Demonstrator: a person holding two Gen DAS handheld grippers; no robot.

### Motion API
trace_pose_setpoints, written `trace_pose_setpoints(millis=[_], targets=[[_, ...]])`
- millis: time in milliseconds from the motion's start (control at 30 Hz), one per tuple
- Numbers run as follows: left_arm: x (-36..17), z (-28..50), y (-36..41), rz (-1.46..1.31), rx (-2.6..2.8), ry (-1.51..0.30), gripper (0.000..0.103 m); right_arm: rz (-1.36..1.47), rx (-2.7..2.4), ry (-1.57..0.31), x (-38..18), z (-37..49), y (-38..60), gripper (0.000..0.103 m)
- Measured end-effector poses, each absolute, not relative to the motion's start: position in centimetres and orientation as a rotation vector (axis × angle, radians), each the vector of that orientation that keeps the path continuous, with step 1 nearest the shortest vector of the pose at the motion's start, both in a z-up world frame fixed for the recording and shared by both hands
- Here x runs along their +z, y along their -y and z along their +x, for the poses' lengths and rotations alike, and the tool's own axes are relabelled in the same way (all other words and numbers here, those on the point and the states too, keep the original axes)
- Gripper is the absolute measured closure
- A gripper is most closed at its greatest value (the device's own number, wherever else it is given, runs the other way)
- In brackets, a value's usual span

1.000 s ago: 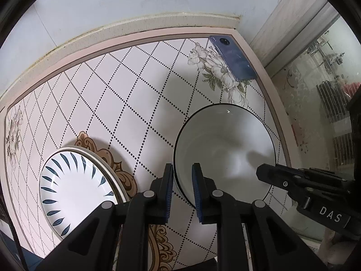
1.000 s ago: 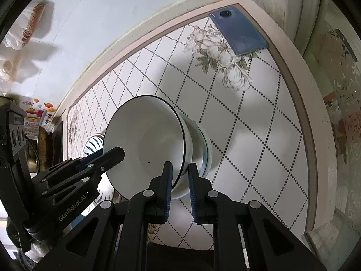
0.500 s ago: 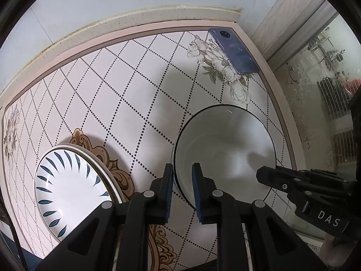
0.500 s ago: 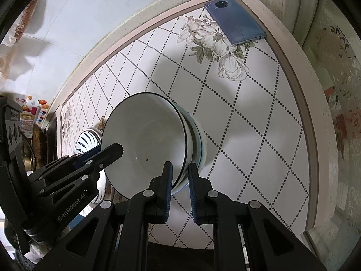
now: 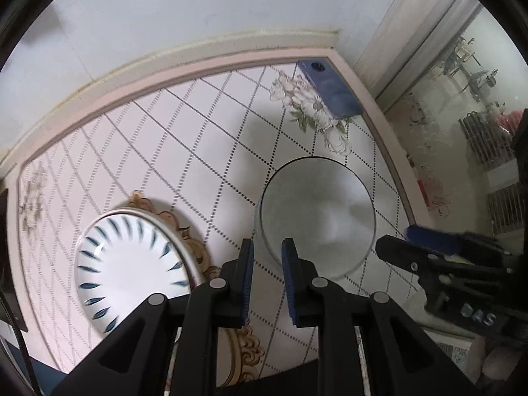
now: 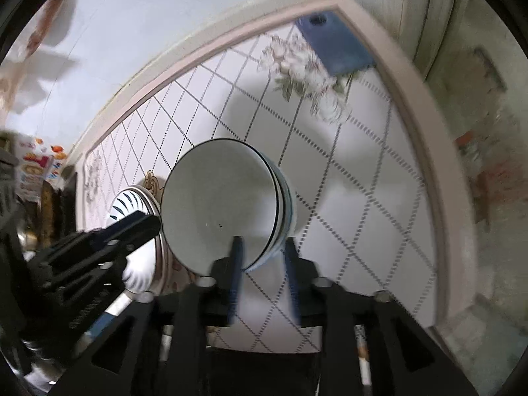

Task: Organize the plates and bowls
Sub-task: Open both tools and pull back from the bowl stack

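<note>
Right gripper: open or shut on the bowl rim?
Open. The right gripper has its fingers spread on either side of the stacked bowls' rim, with a visible gap.

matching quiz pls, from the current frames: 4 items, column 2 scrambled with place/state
Items:
1. phone
2. plate
3. bowl stack
4. right claw

Place/state:
A. white with dark blue dashes, left of the bowls
B. fingers apart, straddling the bowl rim
C. dark blue, at the table's far right corner
D. nested white bowls with dark rims, mid-table

Pairs: 1-C, 2-A, 3-D, 4-B
</note>
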State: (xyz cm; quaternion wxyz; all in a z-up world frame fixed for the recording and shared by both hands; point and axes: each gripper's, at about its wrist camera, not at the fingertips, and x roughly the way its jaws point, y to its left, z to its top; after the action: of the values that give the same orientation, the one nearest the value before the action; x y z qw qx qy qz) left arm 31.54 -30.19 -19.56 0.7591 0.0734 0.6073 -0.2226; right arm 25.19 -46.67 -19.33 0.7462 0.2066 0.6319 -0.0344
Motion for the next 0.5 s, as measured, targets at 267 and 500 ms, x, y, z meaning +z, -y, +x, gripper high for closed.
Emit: trace_pose_setpoints(millis=[267,500], targets=[[-15.0,29.5,26.8,0.119,-0.540,-1.238,0.042,0.292,-0.110,-1.288,-13.1,21.9,43.5,0.012],[-12.1,28.4,24.4,0.072,-0.546,-1.165,0.004,0.249,-0.160,-1.228,-9.9,18.5,42.2,0.008]])
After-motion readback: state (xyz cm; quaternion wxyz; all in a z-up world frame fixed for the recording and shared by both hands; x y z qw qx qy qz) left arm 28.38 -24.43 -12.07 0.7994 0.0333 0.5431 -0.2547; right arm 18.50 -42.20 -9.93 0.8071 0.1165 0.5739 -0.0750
